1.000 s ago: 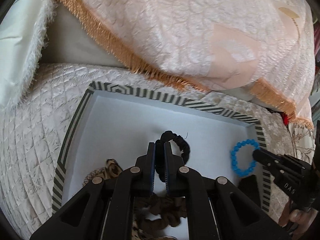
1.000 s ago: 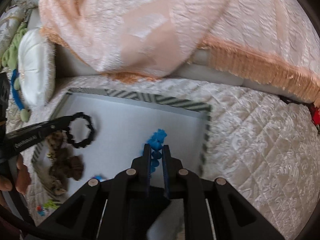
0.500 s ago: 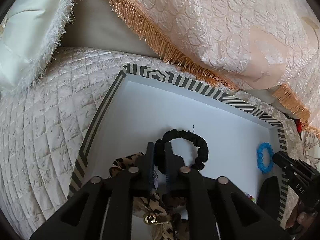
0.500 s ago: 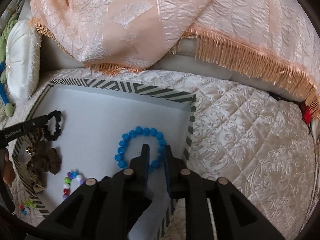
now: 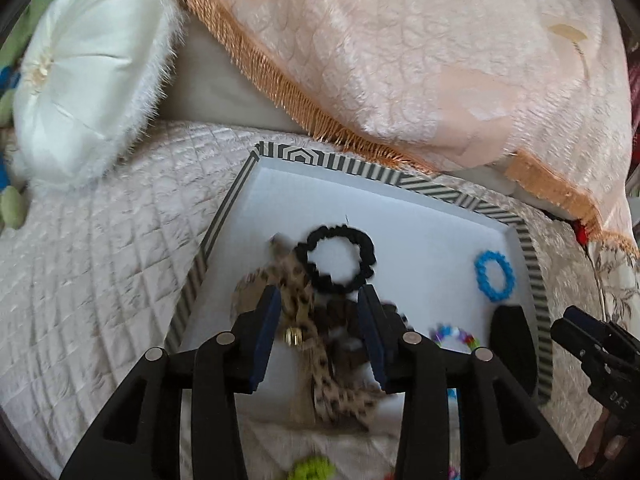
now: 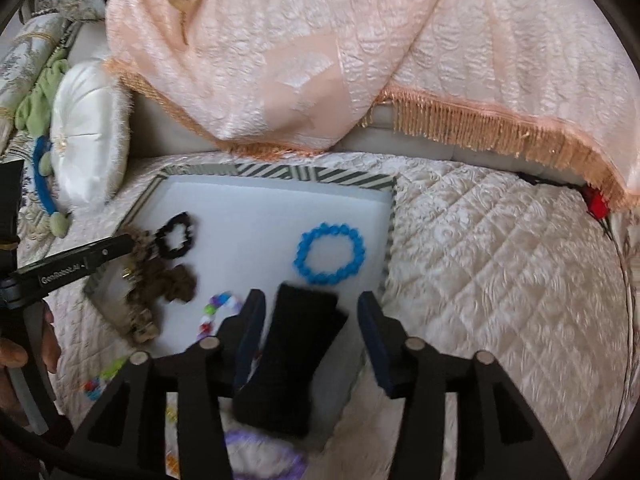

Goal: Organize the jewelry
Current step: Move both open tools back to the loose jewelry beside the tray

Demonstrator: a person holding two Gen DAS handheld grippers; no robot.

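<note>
The blue bead bracelet (image 6: 330, 254) lies flat by the right wall of the striped tray (image 6: 276, 171), apart from the black scrunchie (image 5: 341, 259) toward the left, seemingly to keep each piece separate. Both the left gripper (image 5: 318, 316) and right gripper (image 6: 310, 330) stand wide apart, gripping nothing. A leopard-print scrunchie (image 5: 296, 300), a multicoloured bead bracelet (image 6: 218, 310) and a black pouch (image 6: 294, 356) crowd the tray's near end.

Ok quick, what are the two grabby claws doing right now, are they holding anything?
Left gripper: open, holding nothing, above the leopard-print scrunchie.
Right gripper: open, holding nothing, above the black pouch.
</note>
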